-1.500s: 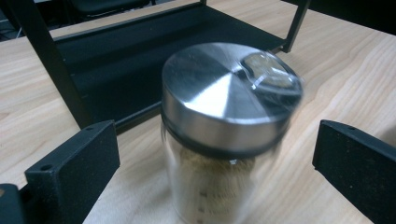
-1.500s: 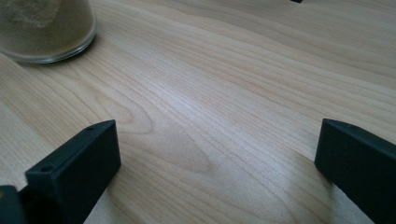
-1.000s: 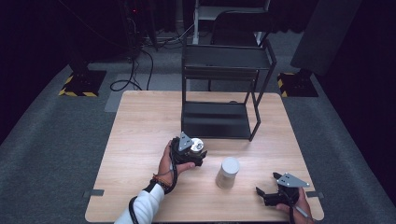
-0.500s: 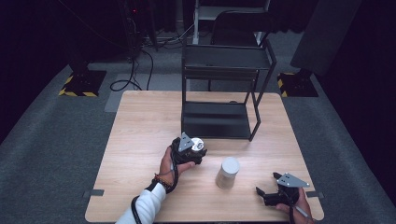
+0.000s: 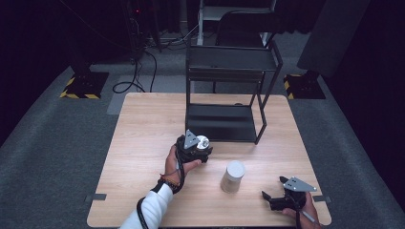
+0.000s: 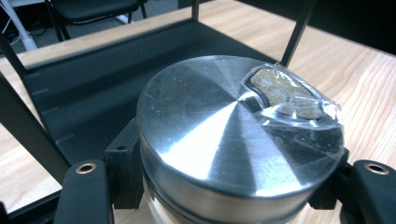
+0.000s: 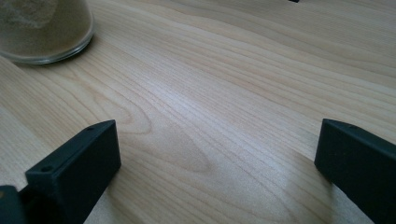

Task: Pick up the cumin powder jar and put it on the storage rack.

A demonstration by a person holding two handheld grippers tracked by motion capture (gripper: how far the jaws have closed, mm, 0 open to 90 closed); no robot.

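Note:
My left gripper (image 5: pixel 195 149) is shut on a glass jar with a brushed metal lid (image 6: pixel 233 135); its black pads (image 6: pixel 86 191) press the jar from both sides. A bit of clear tape (image 6: pixel 292 95) covers an opening in the lid. The held jar (image 5: pixel 202 141) sits just in front of the black rack's lower shelf (image 5: pixel 219 121). A second jar (image 5: pixel 232 176), with a pale lid and sandy contents, stands on the table to the right. My right gripper (image 5: pixel 273 198) rests open near the front right corner, with bare wood between its jaws (image 7: pixel 217 154). That jar's base (image 7: pixel 42 28) lies off to its left.
The black metal rack (image 5: pixel 229 57) with an upper and a lower shelf stands on the far half of the wooden table (image 5: pixel 143 124). A chair (image 5: pixel 239 19) and cables are on the floor behind it. The table's front edge runs close under the right gripper.
The left gripper has risen a little with the metal-lidded jar in it. The right gripper and the second jar have kept still.

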